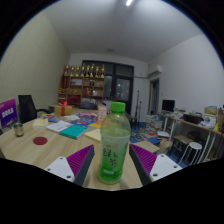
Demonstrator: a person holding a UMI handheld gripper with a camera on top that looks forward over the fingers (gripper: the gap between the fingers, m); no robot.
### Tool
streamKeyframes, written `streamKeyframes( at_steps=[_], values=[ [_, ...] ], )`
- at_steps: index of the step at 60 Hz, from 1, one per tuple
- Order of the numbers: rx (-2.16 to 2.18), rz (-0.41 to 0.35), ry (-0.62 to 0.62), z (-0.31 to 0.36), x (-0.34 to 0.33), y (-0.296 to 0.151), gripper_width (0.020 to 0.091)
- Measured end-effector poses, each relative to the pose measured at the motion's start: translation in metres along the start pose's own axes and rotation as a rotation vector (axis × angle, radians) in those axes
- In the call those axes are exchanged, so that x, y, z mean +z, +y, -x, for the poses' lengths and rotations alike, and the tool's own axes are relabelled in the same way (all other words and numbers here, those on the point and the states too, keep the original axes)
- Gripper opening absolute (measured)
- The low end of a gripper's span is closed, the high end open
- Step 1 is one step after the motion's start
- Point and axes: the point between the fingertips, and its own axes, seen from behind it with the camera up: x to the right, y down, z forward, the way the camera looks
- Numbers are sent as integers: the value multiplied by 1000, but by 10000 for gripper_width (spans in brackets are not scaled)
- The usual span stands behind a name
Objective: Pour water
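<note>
Bottle held upright in the gripper, above the near edge of the desk.

Gripper view: the gripper point(113, 160) appears closed on the green bottle point(114, 143), both pink pads point(78, 160) against its sides. No cup is clearly visible; tilting now could spill water over the papers point(72, 129) on the desk point(45, 150), and a smooth bottle may slip.

A clear green-tinted plastic bottle point(114, 143) with a green cap and a green label stands upright on a wooden table point(35, 155), between the gripper's point(113, 163) two fingers, its base hidden low down.
</note>
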Motion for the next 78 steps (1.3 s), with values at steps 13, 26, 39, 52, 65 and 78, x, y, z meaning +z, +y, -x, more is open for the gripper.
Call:
streamKeyframes(
  at_steps=[13, 26, 39, 52, 65, 78],
  values=[
    [-10, 45, -39, 5, 46, 14, 661],
    [7, -26, 12, 7, 52, 4, 482],
    [-71, -47, -15, 35, 38, -24, 391],
    [-504, -172, -36, 124, 39, -137, 390],
    [-1258, -291, -32, 283, 63, -170, 391],
    [-1774, -344, -37, 375, 84, -138, 395]
  ],
)
